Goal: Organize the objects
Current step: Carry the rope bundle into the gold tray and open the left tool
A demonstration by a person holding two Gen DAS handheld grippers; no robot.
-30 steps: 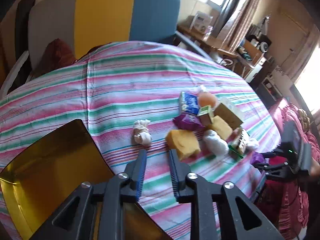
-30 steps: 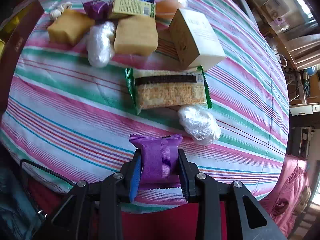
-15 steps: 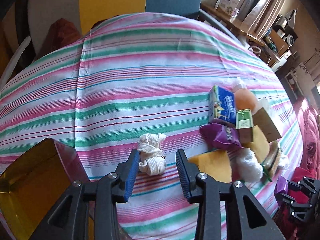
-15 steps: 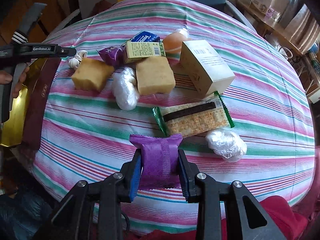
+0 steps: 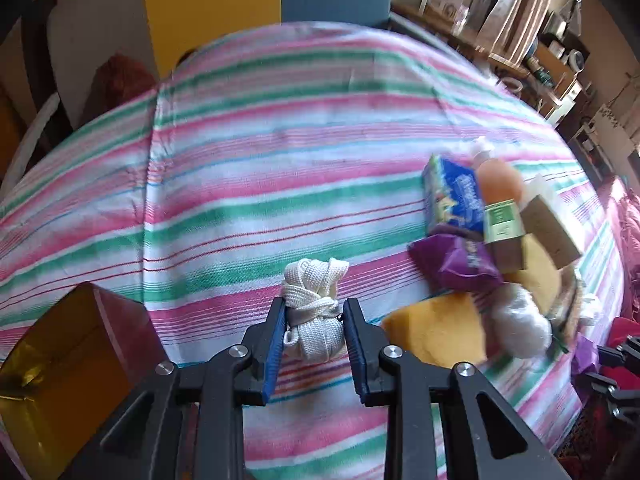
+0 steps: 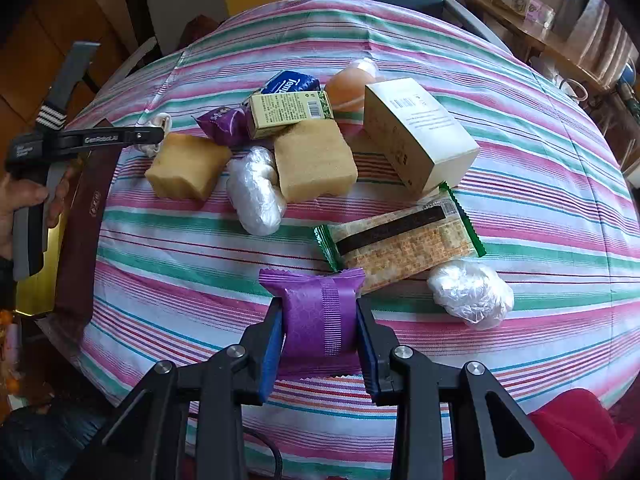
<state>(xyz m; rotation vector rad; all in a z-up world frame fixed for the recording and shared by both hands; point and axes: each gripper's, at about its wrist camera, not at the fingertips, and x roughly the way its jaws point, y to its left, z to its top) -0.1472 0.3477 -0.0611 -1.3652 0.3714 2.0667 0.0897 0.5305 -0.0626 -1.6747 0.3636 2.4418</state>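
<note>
A white cord bundle [image 5: 316, 304] lies on the striped tablecloth [image 5: 280, 184]. My left gripper [image 5: 314, 320] is closing its jaws on the bundle, and both blue pads touch its sides. The right wrist view shows that gripper [image 6: 154, 136] from the side at the table's left edge, with the bundle [image 6: 160, 120] half hidden behind it. My right gripper [image 6: 320, 308] is shut on a purple snack packet [image 6: 318, 324], held above the near edge of the table. A gold tray with maroon walls [image 5: 60, 360] stands just left of the left gripper.
A pile sits mid-table: two yellow sponges [image 6: 188, 168], two plastic-wrapped balls [image 6: 256, 192], a cracker packet [image 6: 400, 240], a beige box [image 6: 416, 136], a green-labelled box [image 6: 288, 112], a blue tissue pack [image 6: 292, 82], an orange bottle [image 6: 348, 88] and another purple packet [image 6: 224, 120]. A hand [image 6: 16, 200] grips the left tool.
My left gripper came down and forward over the cord bundle, spread its jaws around it, then drew them in against it. The right gripper tilted up, with the purple packet still in it.
</note>
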